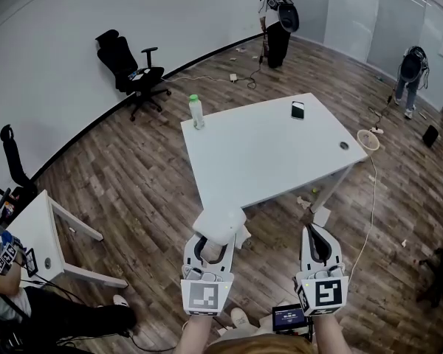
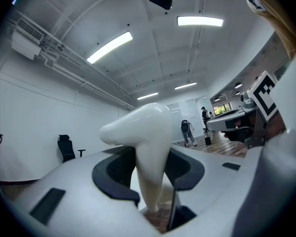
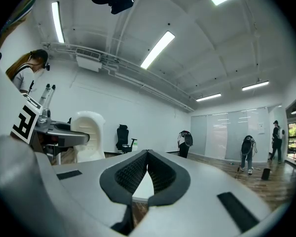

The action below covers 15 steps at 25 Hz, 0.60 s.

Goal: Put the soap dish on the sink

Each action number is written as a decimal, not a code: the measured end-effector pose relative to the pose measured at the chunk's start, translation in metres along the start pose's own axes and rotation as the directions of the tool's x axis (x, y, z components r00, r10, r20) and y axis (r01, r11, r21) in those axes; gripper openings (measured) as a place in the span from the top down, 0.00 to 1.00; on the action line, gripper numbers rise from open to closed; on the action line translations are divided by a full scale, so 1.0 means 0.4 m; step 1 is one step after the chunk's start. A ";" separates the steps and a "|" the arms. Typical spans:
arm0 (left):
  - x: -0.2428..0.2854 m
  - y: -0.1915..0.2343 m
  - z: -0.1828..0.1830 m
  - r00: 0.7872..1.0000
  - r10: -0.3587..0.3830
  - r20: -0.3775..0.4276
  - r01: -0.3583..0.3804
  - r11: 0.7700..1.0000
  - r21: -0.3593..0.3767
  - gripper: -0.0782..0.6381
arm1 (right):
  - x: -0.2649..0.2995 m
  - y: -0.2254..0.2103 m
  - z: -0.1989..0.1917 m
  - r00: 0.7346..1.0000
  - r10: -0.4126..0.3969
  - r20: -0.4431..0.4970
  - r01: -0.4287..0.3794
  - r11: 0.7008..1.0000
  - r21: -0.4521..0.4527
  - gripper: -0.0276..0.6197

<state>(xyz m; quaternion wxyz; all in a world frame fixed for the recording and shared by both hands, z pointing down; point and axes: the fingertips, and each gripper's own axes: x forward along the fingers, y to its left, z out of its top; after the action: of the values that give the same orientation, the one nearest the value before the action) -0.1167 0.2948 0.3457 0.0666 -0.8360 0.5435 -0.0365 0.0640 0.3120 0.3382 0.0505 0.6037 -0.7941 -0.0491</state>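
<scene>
The white soap dish [image 1: 220, 225] is held up in front of me, above the wood floor, near the white table's near corner. My left gripper [image 1: 213, 242] is shut on it. In the left gripper view the soap dish [image 2: 143, 132] stands on edge between the dark pads of that gripper [image 2: 150, 174]. My right gripper [image 1: 314, 233] hangs beside it at the right, shut with nothing in it. In the right gripper view its ribbed pads meet at the tip of the gripper [image 3: 147, 157], and the soap dish [image 3: 87, 135] shows off to the left. No sink is in view.
A white table [image 1: 266, 153] stands ahead, with a green-capped bottle [image 1: 196, 112] and a phone [image 1: 298, 109] on it. A black office chair [image 1: 129, 68] is by the far wall. Another desk [image 1: 37, 227] is at the left. People [image 1: 277, 21] stand at the back, and a cable [image 1: 369, 198] trails over the floor.
</scene>
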 end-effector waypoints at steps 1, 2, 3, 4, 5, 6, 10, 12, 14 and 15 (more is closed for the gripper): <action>-0.001 0.003 -0.003 1.000 -0.003 -0.001 0.003 1.000 -0.002 0.67 | -0.002 0.007 -0.004 1.000 0.001 -0.004 -0.001 1.000 0.000 0.94; -0.001 0.005 -0.006 1.000 -0.006 -0.003 0.006 1.000 -0.003 0.67 | -0.003 0.013 -0.007 1.000 0.001 -0.009 -0.001 1.000 0.000 0.94; 0.002 0.007 -0.008 1.000 -0.008 -0.006 0.008 1.000 -0.004 0.67 | -0.003 0.016 -0.009 1.000 0.002 -0.013 -0.002 1.000 0.000 0.94; 0.005 0.009 -0.008 1.000 -0.008 -0.006 0.008 1.000 -0.007 0.67 | -0.001 0.019 -0.010 1.000 0.005 -0.015 -0.005 1.000 0.001 0.94; 0.010 0.011 -0.007 1.000 -0.006 -0.003 0.006 1.000 -0.012 0.67 | 0.002 0.021 -0.009 1.000 0.009 -0.016 -0.009 1.000 0.001 0.94; 0.014 0.011 -0.006 1.000 -0.004 0.002 0.004 1.000 -0.016 0.67 | 0.004 0.022 -0.007 1.000 0.014 -0.014 -0.014 1.000 0.002 0.94; 0.034 0.001 -0.012 1.000 -0.010 -0.006 0.009 1.000 -0.014 0.67 | 0.018 0.008 -0.011 1.000 0.016 -0.013 -0.016 1.000 0.002 0.94; 0.051 0.001 -0.016 1.000 -0.007 -0.014 0.007 1.000 -0.011 0.67 | 0.034 -0.006 -0.022 1.000 0.013 -0.025 -0.013 1.000 0.003 0.94; 0.071 0.007 -0.021 1.000 0.003 -0.021 -0.003 1.000 -0.011 0.67 | 0.051 -0.018 -0.032 0.999 0.021 -0.031 -0.021 1.000 0.011 0.94; 0.080 0.010 -0.024 1.000 0.009 -0.028 -0.010 1.000 -0.008 0.67 | 0.059 -0.024 -0.036 0.999 0.028 -0.032 -0.028 0.999 0.015 0.94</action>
<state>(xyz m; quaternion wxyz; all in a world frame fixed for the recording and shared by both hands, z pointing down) -0.1086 0.2631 0.3544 0.0557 -0.8331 0.5485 -0.0454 0.0688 0.2863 0.3515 0.0594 0.5935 -0.8019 -0.0328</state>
